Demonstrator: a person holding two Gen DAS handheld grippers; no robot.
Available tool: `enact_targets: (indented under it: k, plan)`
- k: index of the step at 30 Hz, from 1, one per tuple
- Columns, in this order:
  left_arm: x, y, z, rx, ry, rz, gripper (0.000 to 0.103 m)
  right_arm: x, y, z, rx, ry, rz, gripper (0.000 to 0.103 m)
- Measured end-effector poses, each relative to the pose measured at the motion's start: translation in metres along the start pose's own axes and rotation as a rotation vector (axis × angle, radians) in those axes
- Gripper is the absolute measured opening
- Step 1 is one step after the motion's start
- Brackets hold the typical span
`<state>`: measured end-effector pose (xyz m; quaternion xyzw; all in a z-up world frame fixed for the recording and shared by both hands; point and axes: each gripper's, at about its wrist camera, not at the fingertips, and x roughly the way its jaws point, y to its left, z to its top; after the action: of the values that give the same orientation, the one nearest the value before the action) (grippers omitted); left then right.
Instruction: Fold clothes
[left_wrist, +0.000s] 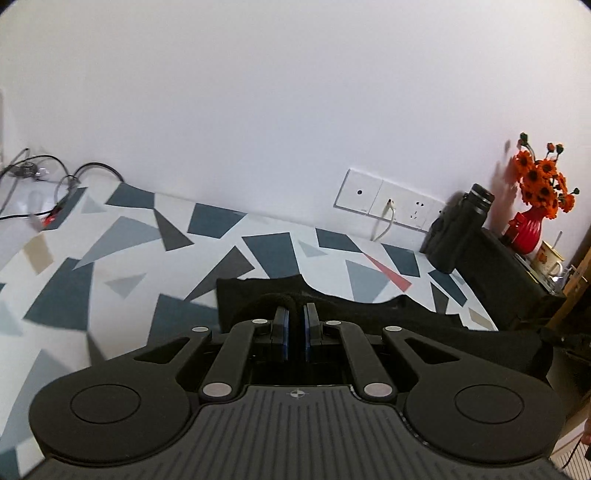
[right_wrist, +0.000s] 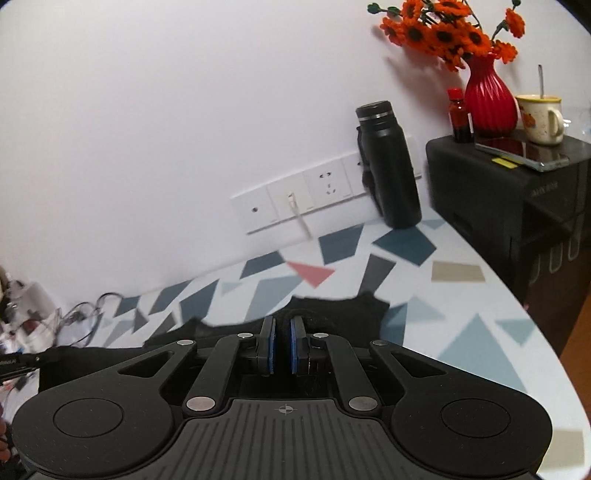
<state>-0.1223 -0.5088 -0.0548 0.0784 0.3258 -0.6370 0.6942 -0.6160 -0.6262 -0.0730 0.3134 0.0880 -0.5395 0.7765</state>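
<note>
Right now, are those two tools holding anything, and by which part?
Yes. The left tool and the right tool each pinch the black garment at its edge, lifting it off the patterned table.

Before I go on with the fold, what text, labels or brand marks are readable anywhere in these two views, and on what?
Nothing can be read.
Black box: small raised lettering on its front, too blurred to read.
Left gripper: a scrap of white print at the picture's edge, cut off and unreadable.
Small red bottle, cup, black flask: no legible label.
</note>
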Motion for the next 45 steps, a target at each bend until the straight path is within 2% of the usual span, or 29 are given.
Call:
enact_targets:
  k: [9,16,18,20,21,22,23,24,25,27,30,33,35,38,40,45]
  plan:
    - [0.094,0.027,0.011,0.016,0.116,0.011,0.008,0.107,-0.007,0.014,-0.002,0.066,-0.118,0.007]
    - [0.164,0.036,-0.002,0.077,0.253,0.05,0.008,0.182,-0.012,-0.004,-0.065,0.162,-0.209,0.007]
    - [0.174,0.037,-0.011,0.091,0.286,0.046,0.012,0.195,-0.016,-0.013,-0.05,0.187,-0.23,0.007]
    - [0.174,0.039,-0.013,0.095,0.279,0.035,0.014,0.198,-0.017,-0.019,-0.06,0.19,-0.244,0.01]
    - [0.173,0.041,-0.011,0.083,0.285,0.029,0.019,0.2,-0.017,-0.022,-0.067,0.19,-0.25,0.012]
    - [0.173,0.044,-0.009,0.067,0.293,0.023,0.025,0.198,-0.017,-0.021,-0.053,0.186,-0.24,0.018]
    - [0.167,0.045,-0.005,0.062,0.284,0.014,0.044,0.195,-0.018,-0.019,-0.03,0.181,-0.222,0.026]
    - [0.16,0.045,0.0,0.06,0.271,0.005,0.059,0.186,-0.021,-0.014,0.019,0.155,-0.186,0.029]
    - [0.152,0.046,0.005,0.057,0.258,-0.004,0.062,0.176,-0.025,-0.009,0.08,0.121,-0.142,0.032]
    - [0.138,0.047,0.015,0.052,0.233,-0.021,0.064,0.152,-0.031,0.001,0.162,0.045,-0.102,0.036]
    - [0.11,0.04,0.023,0.059,0.203,-0.069,0.064,0.122,-0.028,0.004,0.184,0.015,-0.087,0.04]
    - [0.094,0.018,0.009,0.137,0.231,-0.115,0.064,0.109,-0.009,-0.009,0.102,0.092,-0.079,0.041]
    - [0.089,-0.001,-0.008,0.212,0.269,-0.134,0.064,0.109,0.011,-0.026,-0.014,0.167,-0.084,0.047]
    - [0.101,-0.02,-0.035,0.285,0.326,-0.127,0.064,0.12,0.039,-0.054,-0.192,0.273,-0.124,0.048]
    - [0.113,-0.025,-0.047,0.298,0.348,-0.113,0.064,0.132,0.049,-0.067,-0.233,0.328,-0.119,0.048]
    - [0.134,-0.029,-0.055,0.317,0.344,-0.068,0.064,0.155,0.06,-0.078,-0.29,0.345,-0.155,0.049]
